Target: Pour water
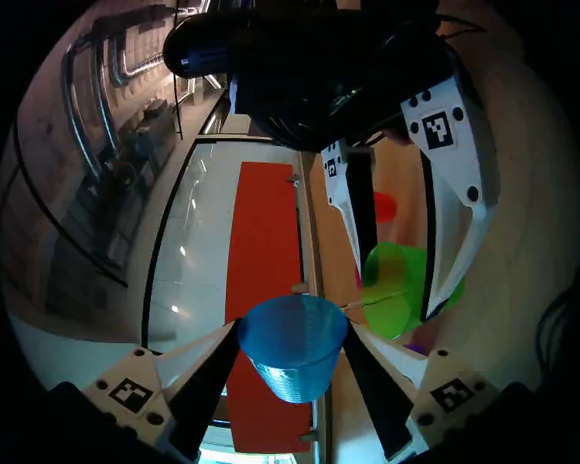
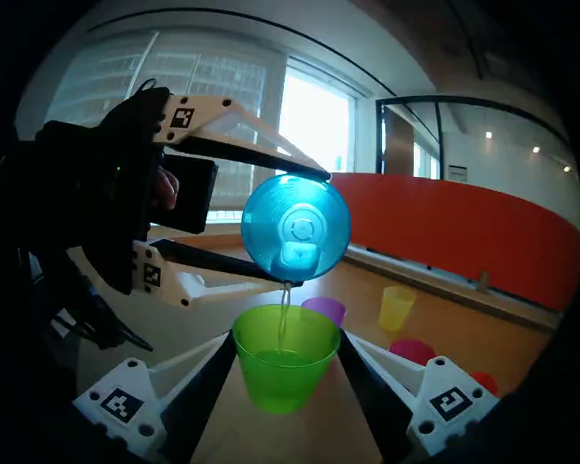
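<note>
The translucent blue plastic cup [image 2: 296,228] is in the air, tipped onto its side, with its base facing the right gripper view. A thin stream of water [image 2: 284,309] runs from its lower edge straight down into the translucent green plastic cup [image 2: 284,371] directly below. The green cup is upright and holds some water.

The left tool [image 1: 290,334] is closed on the blue cup, with one finger pressing each side of the cup wall. In the right gripper view the same tool appears from the side, with one finger above the cup and one below it. It is held by a hand in a dark glove [image 2: 127,182].

The right tool [image 2: 286,342] is closed on the green cup, one finger against each side just below the rim. In the left gripper view this tool enters from above. Its white fingers bracket the green cup, which lies beyond and to the right of the blue cup.

Four more plastic cups are on the light wooden desk [image 2: 452,329] beyond the green cup:
- a purple cup [image 2: 325,309] just behind the green rim
- a yellow cup [image 2: 396,307] to the right of the purple cup
- a pink cup [image 2: 414,352] nearer the camera
- a red cup [image 2: 485,381] beside the right tool's finger

A long red-orange wall panel [image 2: 475,224] runs behind the desk, with bright windows [image 2: 317,124] to its left.
</note>
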